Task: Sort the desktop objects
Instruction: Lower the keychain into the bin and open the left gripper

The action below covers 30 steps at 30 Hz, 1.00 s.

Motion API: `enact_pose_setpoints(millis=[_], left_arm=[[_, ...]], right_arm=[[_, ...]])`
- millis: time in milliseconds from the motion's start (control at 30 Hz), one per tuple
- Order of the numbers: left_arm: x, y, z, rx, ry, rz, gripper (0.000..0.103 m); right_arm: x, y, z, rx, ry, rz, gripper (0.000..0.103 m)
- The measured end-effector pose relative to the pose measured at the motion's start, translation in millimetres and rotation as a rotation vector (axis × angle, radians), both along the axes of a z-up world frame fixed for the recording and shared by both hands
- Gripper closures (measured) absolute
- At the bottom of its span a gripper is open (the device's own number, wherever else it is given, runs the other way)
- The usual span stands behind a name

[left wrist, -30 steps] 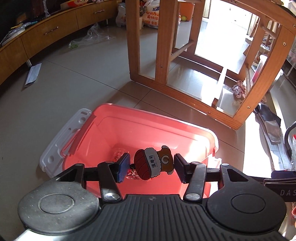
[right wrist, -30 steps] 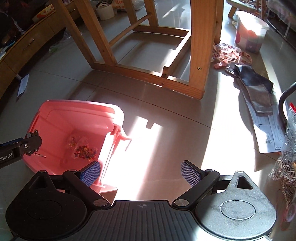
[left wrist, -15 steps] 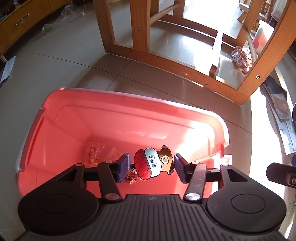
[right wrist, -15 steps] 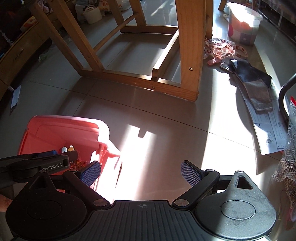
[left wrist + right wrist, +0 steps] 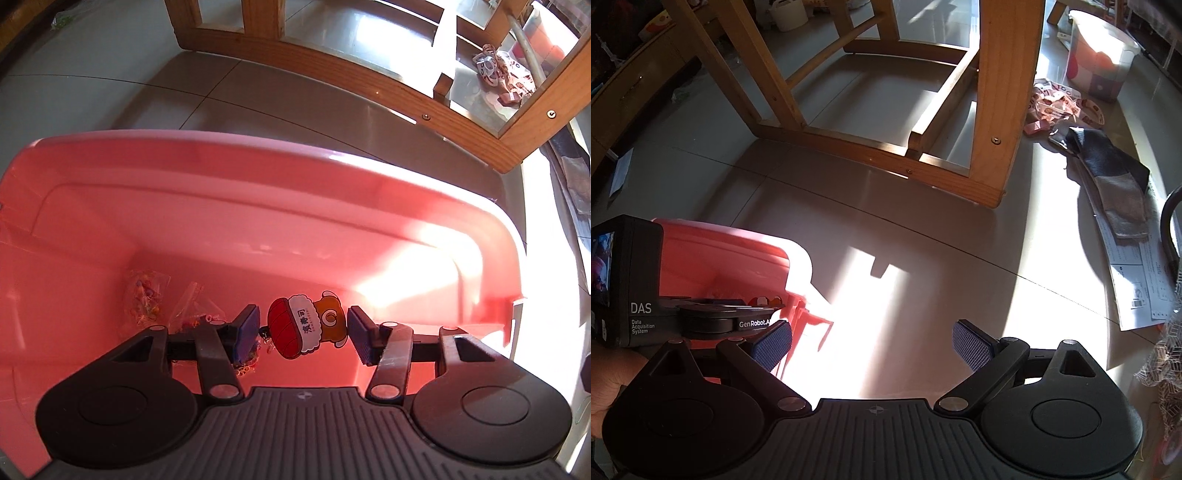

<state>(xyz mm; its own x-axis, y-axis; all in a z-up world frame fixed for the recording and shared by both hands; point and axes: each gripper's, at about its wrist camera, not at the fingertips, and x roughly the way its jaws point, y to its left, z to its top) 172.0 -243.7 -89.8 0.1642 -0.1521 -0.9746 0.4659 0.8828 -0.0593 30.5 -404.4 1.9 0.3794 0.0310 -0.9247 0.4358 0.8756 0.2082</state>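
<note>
My left gripper [image 5: 301,334] is shut on a flat cartoon bear keychain [image 5: 306,326] with a red lantern shape and a white band, holding it inside the pink storage bin [image 5: 258,173], above its floor. Small clear bags of colourful beads [image 5: 147,299] lie on the bin floor to the left. In the right wrist view my right gripper [image 5: 871,341] is open and empty over the sunlit floor, just right of the pink bin [image 5: 738,251]. The left gripper body [image 5: 646,295] shows at the left there, over the bin.
A wooden table frame [image 5: 886,158] stands on the tiled floor beyond the bin. Papers [image 5: 1137,280], dark cloth [image 5: 1108,166], pink wrappers [image 5: 1056,107] and a plastic tub [image 5: 1097,55] lie at the right. A wooden cabinet [image 5: 628,92] runs along the left.
My left gripper has moved lower and forward into the pink bin with the keychain held. The right gripper stayed open and shifted slightly beside the bin.
</note>
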Motion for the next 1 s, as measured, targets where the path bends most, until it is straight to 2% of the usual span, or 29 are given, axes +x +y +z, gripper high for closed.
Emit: enact_pose_setpoints(millis=[300, 567, 733, 967, 1000], left_arm=[[6.2, -1.5, -15.1, 0.014, 0.029, 0.015, 0.05], [4.2, -1.5, -8.3, 0.015, 0.015, 0.006, 0.049], [-2.6, 2.1, 9.4, 0.002, -0.015, -0.006, 0.047], [-17.5, 16.1, 55.4, -0.021, -0.102, -0.002, 0.035], [-19.4, 20.1, 64.4, -0.025, -0.116, 0.011, 0.03]], right_arm=[[2.7, -3.5, -7.9, -0.017, 0.027, 0.018, 0.01], [4.7, -1.3, -3.9, -0.022, 0.017, 0.024, 0.01], [3.8, 4.2, 4.4, -0.033, 0.007, 0.032, 0.01], [-0.3, 15.9, 26.5, -0.066, -0.009, 0.049, 0.01], [-1.3, 18.4, 30.6, -0.075, -0.011, 0.053, 0.01]])
